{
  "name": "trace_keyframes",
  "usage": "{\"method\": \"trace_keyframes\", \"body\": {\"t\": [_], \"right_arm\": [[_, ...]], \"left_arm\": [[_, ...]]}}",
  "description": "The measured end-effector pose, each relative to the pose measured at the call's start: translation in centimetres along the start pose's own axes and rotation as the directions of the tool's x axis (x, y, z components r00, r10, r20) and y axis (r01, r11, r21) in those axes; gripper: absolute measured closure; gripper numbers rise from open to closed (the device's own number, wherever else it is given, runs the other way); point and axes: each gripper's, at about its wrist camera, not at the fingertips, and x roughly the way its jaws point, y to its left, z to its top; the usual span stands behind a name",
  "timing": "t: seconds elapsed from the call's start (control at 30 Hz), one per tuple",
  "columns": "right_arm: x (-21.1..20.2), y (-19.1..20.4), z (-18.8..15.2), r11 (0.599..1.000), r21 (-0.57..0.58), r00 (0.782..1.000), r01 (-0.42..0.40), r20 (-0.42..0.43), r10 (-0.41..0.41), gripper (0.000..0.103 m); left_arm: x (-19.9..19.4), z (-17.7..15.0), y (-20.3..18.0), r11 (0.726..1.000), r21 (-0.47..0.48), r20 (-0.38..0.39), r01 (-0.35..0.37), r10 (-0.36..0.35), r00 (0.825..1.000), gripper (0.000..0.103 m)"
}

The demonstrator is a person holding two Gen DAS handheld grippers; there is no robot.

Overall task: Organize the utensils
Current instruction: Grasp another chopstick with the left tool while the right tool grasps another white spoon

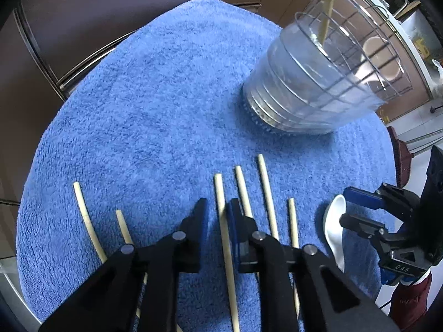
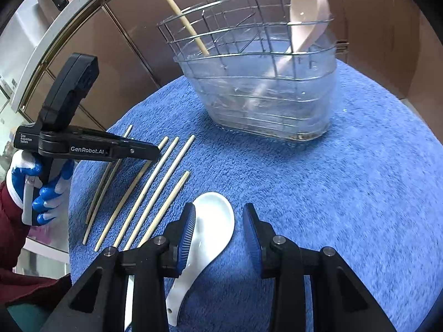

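Several pale chopsticks (image 1: 265,191) lie side by side on a blue towel (image 1: 155,105); they also show in the right wrist view (image 2: 155,188). My left gripper (image 1: 217,207) is open, its jaws either side of one chopstick (image 1: 221,213). A white ceramic spoon (image 2: 213,221) lies on the towel (image 2: 346,193), also seen in the left wrist view (image 1: 333,229). My right gripper (image 2: 218,215) is open around its bowl. A wire utensil basket (image 2: 260,83) with a clear liner holds a pink spoon (image 2: 304,22) and one chopstick (image 2: 182,19).
The basket (image 1: 313,83) stands at the towel's far side. Brown cabinet doors (image 1: 83,27) lie beyond the table edge. My right gripper (image 1: 357,207) shows at the right of the left wrist view, and my left gripper (image 2: 155,153) at the left of the right wrist view.
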Motion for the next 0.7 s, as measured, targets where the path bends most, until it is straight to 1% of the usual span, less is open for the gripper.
{"method": "trace_keyframes", "body": {"t": [0.1,0.13,0.17,0.23,0.37,0.53,0.7], "right_arm": [[0.6,0.0,0.3,1.0,-0.024,1.0,-0.013,-0.027,0.012,0.072],[0.9,0.0,0.4,0.999,-0.035,0.999,-0.018,-0.039,0.016,0.076],[1.1,-0.1,0.5,0.999,-0.045,0.999,-0.019,-0.047,0.017,0.083],[1.7,0.0,0.6,0.998,-0.068,0.998,-0.008,-0.065,0.004,0.092],[1.9,0.7,0.6,0.992,-0.125,0.997,0.001,-0.075,-0.01,0.095],[1.3,1.5,0.3,0.986,-0.159,0.997,0.055,-0.047,-0.063,0.097],[-0.2,2.1,-0.5,0.98,-0.164,0.993,0.114,0.002,-0.116,0.097]], "left_arm": [[0.1,0.3,0.0,1.0,-0.009,-0.008,-0.011,0.011,1.0,0.091],[0.1,0.4,0.0,1.0,-0.018,-0.008,-0.014,0.014,1.0,0.093],[0.2,0.5,0.0,1.0,-0.028,-0.008,-0.014,0.014,1.0,0.093],[0.2,0.6,0.1,0.999,-0.047,-0.006,-0.018,0.018,1.0,0.096],[0.4,0.2,0.1,0.998,-0.061,0.006,-0.027,0.027,1.0,0.097],[0.0,-0.6,0.2,0.997,-0.079,0.035,-0.025,0.028,0.999,0.098],[-1.1,-1.8,0.1,0.997,-0.063,0.123,-0.033,0.041,0.992,0.098]]}}
